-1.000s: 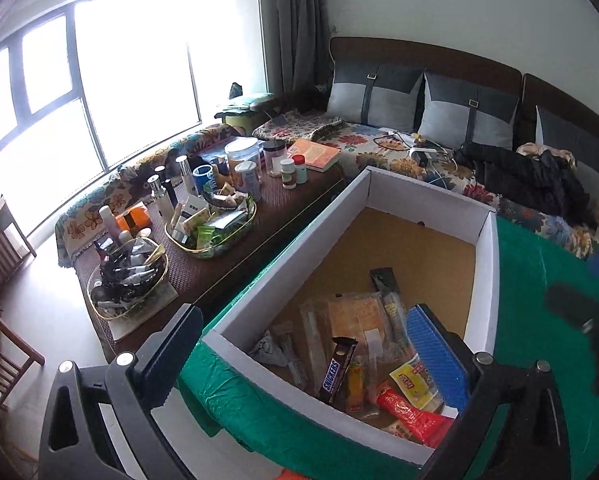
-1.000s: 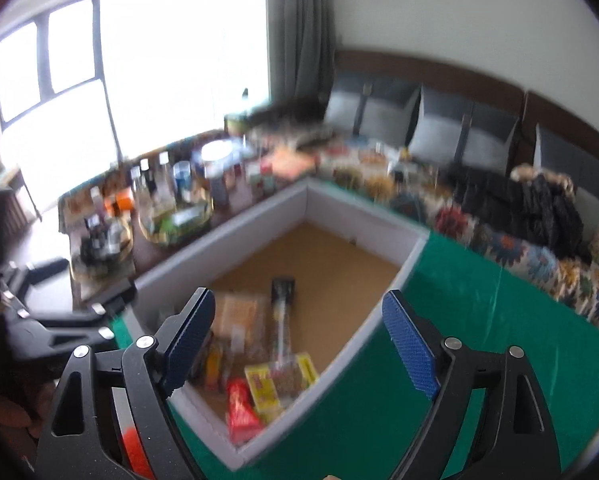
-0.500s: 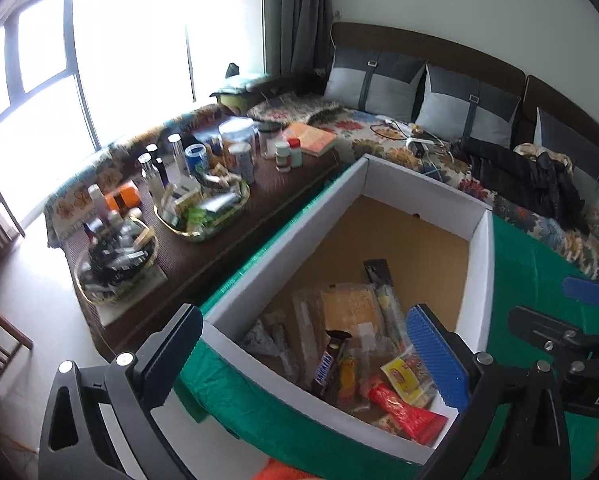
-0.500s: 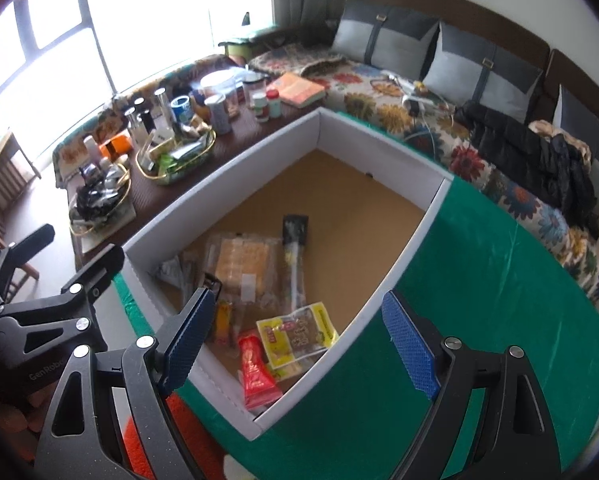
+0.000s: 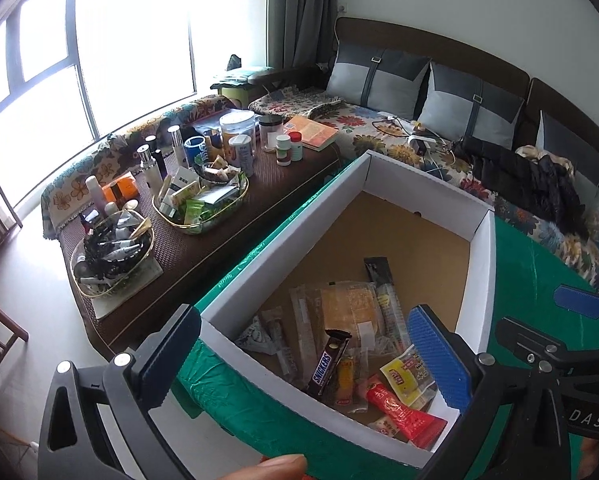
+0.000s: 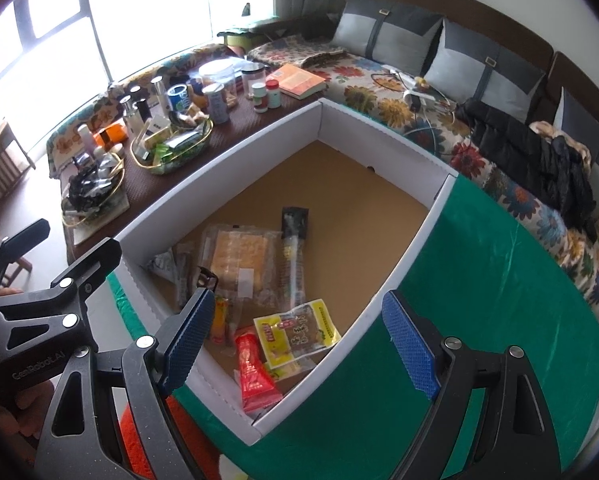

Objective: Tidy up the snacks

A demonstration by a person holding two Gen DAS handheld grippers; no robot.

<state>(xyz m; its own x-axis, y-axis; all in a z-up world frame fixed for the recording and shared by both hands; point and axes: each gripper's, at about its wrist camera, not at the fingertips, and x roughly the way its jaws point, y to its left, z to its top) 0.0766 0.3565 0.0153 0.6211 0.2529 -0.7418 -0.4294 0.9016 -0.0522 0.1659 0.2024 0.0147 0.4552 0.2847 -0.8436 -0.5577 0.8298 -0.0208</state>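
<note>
A white cardboard box (image 5: 295,240) (image 6: 403,268) with a brown floor stands on a green cloth. Several snacks lie in its near corner: a Snickers bar (image 5: 328,364), a red packet (image 5: 403,410) (image 6: 253,372), a yellow packet (image 5: 405,372) (image 6: 297,330), a clear pack of crackers (image 5: 349,308) (image 6: 239,260) and a long stick pack (image 6: 293,252). My left gripper (image 5: 303,364) is open and empty above the box's near corner. My right gripper (image 6: 295,344) is open and empty above the same corner, to the right of the left one.
A low brown table (image 5: 219,236) to the left holds two gold-rimmed trays (image 5: 203,204), bottles and jars. A sofa (image 5: 399,132) with grey cushions, a black jacket (image 5: 527,184) and cables runs behind the box. Green cloth (image 6: 479,300) spreads right of the box.
Both grippers have moved closer over the box and tilted down toward the snacks. The right gripper has come into the left wrist view. Both stay open.
</note>
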